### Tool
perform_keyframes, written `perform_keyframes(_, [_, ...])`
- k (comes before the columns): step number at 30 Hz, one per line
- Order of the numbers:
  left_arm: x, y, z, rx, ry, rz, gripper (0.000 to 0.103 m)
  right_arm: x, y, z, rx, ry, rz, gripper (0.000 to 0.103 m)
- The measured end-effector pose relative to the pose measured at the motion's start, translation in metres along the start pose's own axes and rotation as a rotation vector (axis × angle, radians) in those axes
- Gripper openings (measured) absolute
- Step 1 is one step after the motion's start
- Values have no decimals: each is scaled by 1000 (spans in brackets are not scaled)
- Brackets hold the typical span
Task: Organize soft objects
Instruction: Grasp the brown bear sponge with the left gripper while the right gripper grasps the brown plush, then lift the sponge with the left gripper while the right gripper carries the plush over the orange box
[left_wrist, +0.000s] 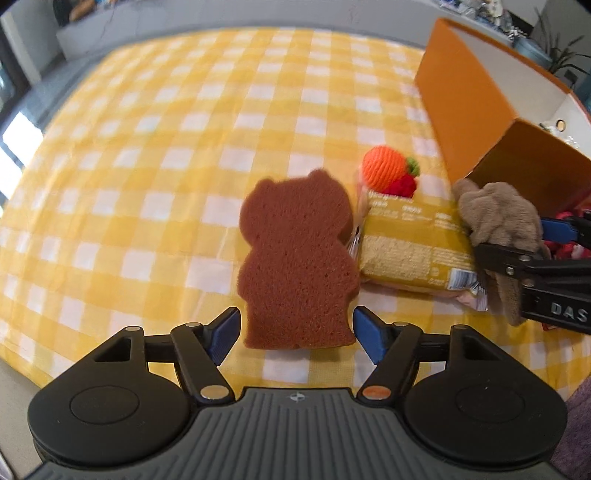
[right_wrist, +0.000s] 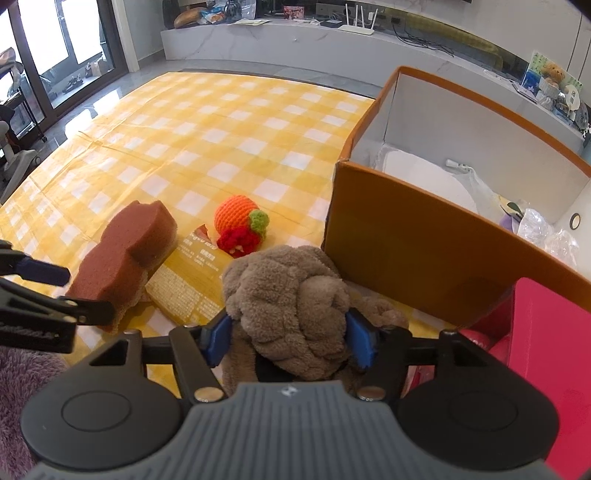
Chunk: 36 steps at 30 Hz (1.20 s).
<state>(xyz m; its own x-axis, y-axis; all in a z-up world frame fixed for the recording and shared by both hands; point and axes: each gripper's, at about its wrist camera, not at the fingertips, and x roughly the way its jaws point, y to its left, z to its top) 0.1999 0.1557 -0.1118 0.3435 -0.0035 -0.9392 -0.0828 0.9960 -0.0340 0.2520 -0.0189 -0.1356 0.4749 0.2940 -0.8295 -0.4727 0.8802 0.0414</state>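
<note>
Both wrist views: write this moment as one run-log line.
left gripper: open, straddling bear sponge | right gripper: shut on brown plush | orange box: beside

The left claw (left_wrist: 297, 332) stands spread, its blue pads clear of the brown bear-shaped sponge (left_wrist: 295, 258) that lies between and ahead of them on the yellow checked cloth (left_wrist: 147, 155). Just right of the sponge lies a yellow packet (left_wrist: 410, 243), with an orange knitted toy (left_wrist: 388, 173) beyond it. Further right, the right claw (left_wrist: 524, 247) pinches a tan plush toy (left_wrist: 498, 214) before an orange box (left_wrist: 465, 99).
</note>
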Motion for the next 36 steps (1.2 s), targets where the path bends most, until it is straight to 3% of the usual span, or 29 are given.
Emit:
perform_keyframes(4, [11,9,2,-65,54,-33,79,2,0,-1,-2,-6,-1,64])
perform_keyframes(6, [13,10,2,-77,58,-39,71,2,-1,-2,-2,-10,-1,64])
perform_keyframes(9, [10,10,0,-78,34,-20,66,1,-1,-3,-10,-13,0,64])
perform_keyframes(15, [-7,11,-5,-94,-24,-5,61,-16,-3,-5,-15,-54,-15,51])
perform_keyframes(19, [-27,6,-13,-65,-79,-9,60,-39,-6,-7,-14,-107,-23,46])
perform_keyframes(36, [-150,-36,-44,67,-271,-62,60,-163,-28,-39,82,-285,99,46])
